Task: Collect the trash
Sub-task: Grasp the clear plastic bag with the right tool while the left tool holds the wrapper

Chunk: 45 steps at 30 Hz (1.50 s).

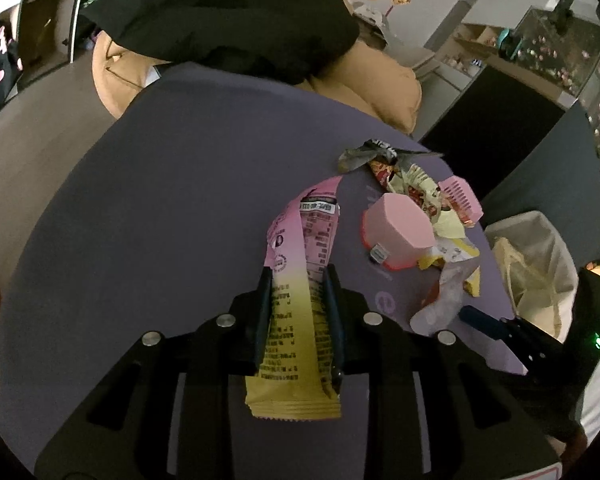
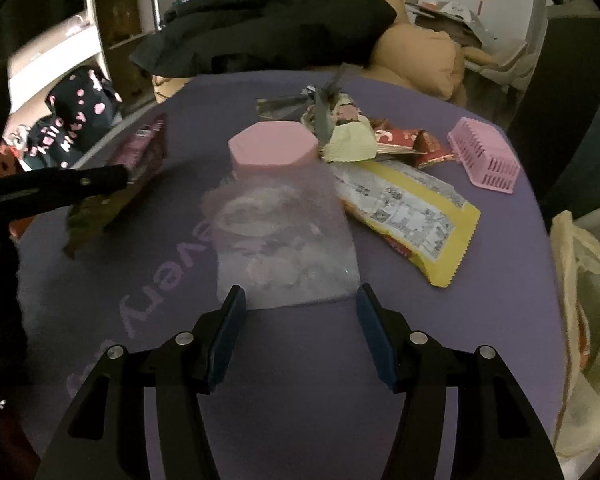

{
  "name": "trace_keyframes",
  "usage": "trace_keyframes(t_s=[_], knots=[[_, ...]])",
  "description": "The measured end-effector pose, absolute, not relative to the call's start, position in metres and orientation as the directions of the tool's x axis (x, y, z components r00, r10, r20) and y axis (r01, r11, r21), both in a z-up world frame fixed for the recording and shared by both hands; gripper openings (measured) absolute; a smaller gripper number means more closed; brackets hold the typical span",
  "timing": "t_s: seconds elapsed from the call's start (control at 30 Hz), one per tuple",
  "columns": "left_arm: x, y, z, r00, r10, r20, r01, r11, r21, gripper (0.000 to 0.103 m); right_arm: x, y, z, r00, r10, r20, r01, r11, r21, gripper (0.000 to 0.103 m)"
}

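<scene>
The left gripper (image 1: 298, 280) clamps a pink-and-yellow snack wrapper (image 1: 300, 264) above the purple table (image 1: 160, 200). The right gripper (image 2: 300, 300) hangs with jaws spread just short of a clear plastic bag (image 2: 284, 236). Behind the bag stand a pink jar (image 2: 272, 148), a yellow wrapper (image 2: 412, 212), crumpled wrappers (image 2: 352, 136) and a small pink basket (image 2: 484, 154). A lined bin (image 1: 540, 268) sits beside the table.

A round purple worktop (image 2: 500, 280) stands in a dim room; beyond its far edge, tan cushions (image 1: 384, 80) under black cloth (image 1: 228, 12).
</scene>
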<state>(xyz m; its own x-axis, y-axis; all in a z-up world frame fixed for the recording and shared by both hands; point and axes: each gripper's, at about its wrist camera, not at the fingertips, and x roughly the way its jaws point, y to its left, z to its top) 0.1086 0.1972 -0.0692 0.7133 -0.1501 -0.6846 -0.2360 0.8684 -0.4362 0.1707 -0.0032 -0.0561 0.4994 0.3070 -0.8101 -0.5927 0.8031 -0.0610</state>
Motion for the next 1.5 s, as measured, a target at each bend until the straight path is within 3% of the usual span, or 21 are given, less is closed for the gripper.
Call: trace_keyframes(t_s=[0.2, 0.4, 0.6, 0.77, 1.17, 1.3, 1.4, 1.5], knots=[[0.101, 0.199, -0.072, 0.715, -0.139, -0.685, -0.245, 0.868, -0.432, 0.025, 0.189, -0.019, -0.054, 0.549, 0.237, -0.802, -0.545, 0.829, -0.128, 0.055], [0.101, 0.197, -0.073, 0.716, -0.15, -0.682, -0.239, 0.865, -0.441, 0.028, 0.212, -0.06, -0.052, 0.517, 0.27, -0.812, -0.472, 0.882, -0.008, 0.055], [0.101, 0.193, -0.072, 0.715, -0.157, -0.682, -0.229, 0.868, -0.44, 0.028, 0.206, -0.05, -0.053, 0.527, 0.227, -0.819, -0.466, 0.883, -0.055, 0.055], [0.1, 0.194, -0.072, 0.716, -0.154, -0.681, -0.237, 0.864, -0.445, 0.028, 0.201, -0.045, -0.05, 0.455, 0.342, -0.822, -0.513, 0.855, 0.072, 0.055], [0.098, 0.198, -0.073, 0.718, -0.14, -0.682, -0.251, 0.861, -0.442, 0.029, 0.203, -0.037, -0.051, 0.48, 0.37, -0.796, -0.445, 0.884, 0.143, 0.055], [0.098, 0.195, -0.073, 0.717, -0.134, -0.684, -0.247, 0.869, -0.429, 0.03, 0.204, -0.025, -0.053, 0.503, 0.326, -0.801, -0.455, 0.887, 0.075, 0.055], [0.098, 0.193, -0.073, 0.716, -0.133, -0.685, -0.245, 0.872, -0.425, 0.03, 0.2, -0.004, -0.057, 0.541, 0.248, -0.803, -0.485, 0.873, -0.057, 0.055], [0.098, 0.191, -0.073, 0.715, -0.131, -0.686, -0.243, 0.874, -0.421, 0.03, 0.202, 0.002, -0.058, 0.53, 0.259, -0.808, -0.499, 0.865, -0.05, 0.055]])
